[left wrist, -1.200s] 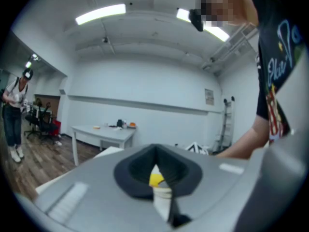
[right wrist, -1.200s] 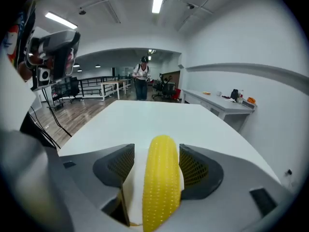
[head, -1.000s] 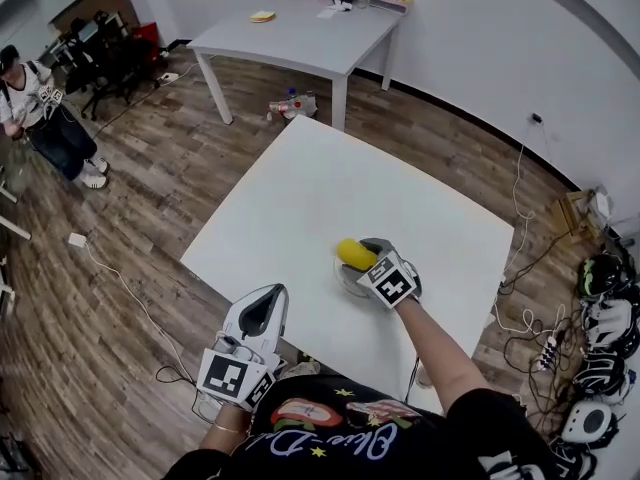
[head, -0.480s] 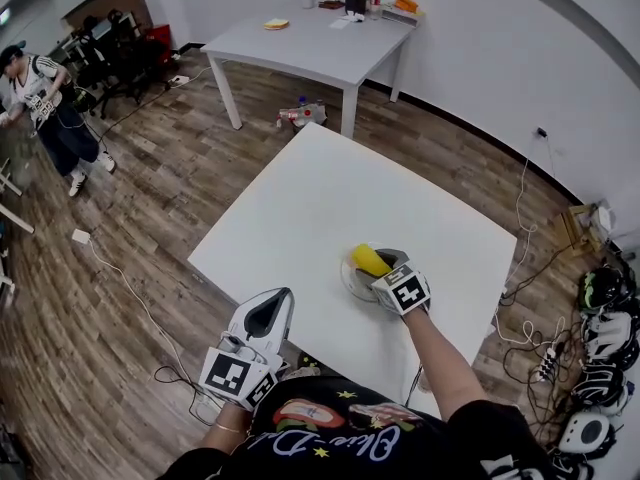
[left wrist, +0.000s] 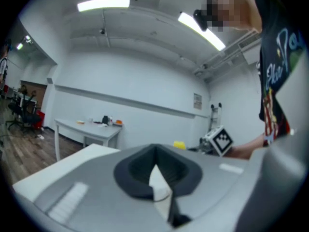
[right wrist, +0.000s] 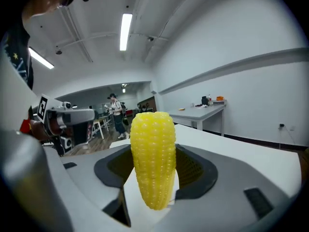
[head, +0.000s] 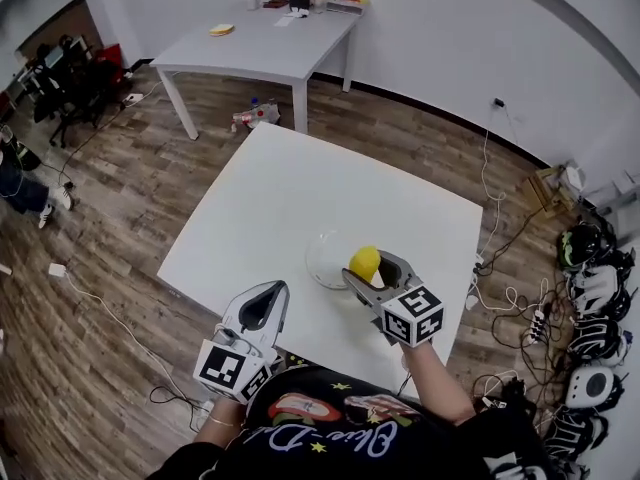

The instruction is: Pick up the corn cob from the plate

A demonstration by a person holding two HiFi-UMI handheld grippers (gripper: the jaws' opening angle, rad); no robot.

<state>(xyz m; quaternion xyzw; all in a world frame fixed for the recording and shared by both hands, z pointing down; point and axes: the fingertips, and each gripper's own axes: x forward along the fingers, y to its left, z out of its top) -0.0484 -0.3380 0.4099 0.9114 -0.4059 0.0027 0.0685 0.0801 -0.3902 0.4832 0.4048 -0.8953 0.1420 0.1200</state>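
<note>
My right gripper [head: 368, 274] is shut on the yellow corn cob [head: 364, 262], holding it lifted just right of the clear plate [head: 324, 258] on the white table [head: 300, 208]. In the right gripper view the corn cob [right wrist: 153, 157] stands upright between the jaws of my right gripper [right wrist: 152, 187]. My left gripper [head: 257, 306] hangs at the table's near edge, left of the plate, its jaws shut with nothing between them. In the left gripper view my left gripper [left wrist: 157, 180] points across the table, and the corn cob [left wrist: 179, 145] shows small beyond it.
A second white table [head: 255, 40] with small items stands at the back left. Cables and several helmets [head: 590, 308] lie on the wood floor to the right. Chairs [head: 60, 88] crowd the far left.
My right gripper has lifted the corn cob off the plate and drawn it back toward me and to the right. The left gripper has stayed in place.
</note>
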